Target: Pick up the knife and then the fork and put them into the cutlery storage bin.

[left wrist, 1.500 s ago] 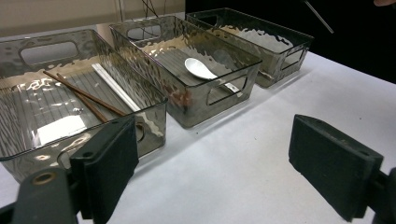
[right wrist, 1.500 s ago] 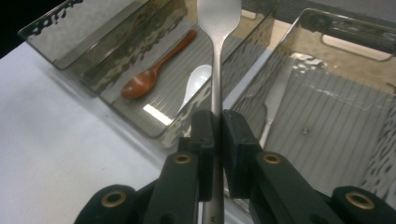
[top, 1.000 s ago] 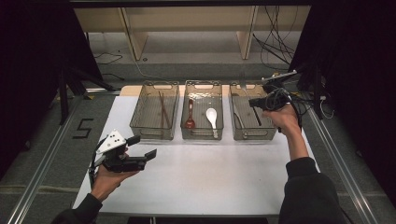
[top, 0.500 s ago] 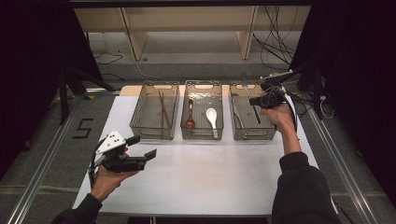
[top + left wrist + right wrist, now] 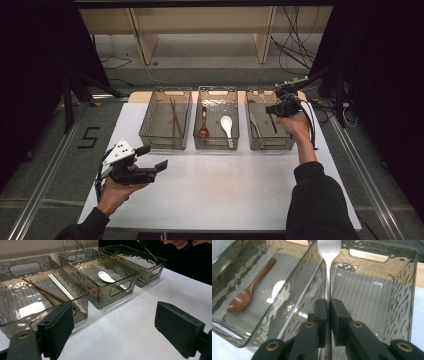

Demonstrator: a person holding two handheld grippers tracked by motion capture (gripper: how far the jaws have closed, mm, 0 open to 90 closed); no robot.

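The right gripper (image 5: 327, 305) pinches the thin handle of a silver fork (image 5: 328, 270) tight between its 2 black jaws. The fork points away from the gripper and hangs above the right bin (image 5: 405, 290), close to the wall it shares with the middle bin (image 5: 310, 267). In the high view the right gripper (image 5: 280, 106) sits over the far end of that right bin (image 5: 287, 145).

The step looks like putting the fork into the right bin. To do it well, I think the hand should slide a little away from the shared wall first, so the fork does not land on the rim. Then it should go down low and tip the fork flat along the bin's length. The jaws should open only when the fork is near the bottom, so it does not bounce out.

The left gripper (image 5: 151, 161) waits above the white table (image 5: 225, 190) with its jaws wide and nothing between them. The middle bin holds a wooden spoon (image 5: 249, 291) and a white spoon (image 5: 227, 123). The left bin (image 5: 150, 135) holds chopsticks (image 5: 174, 116).
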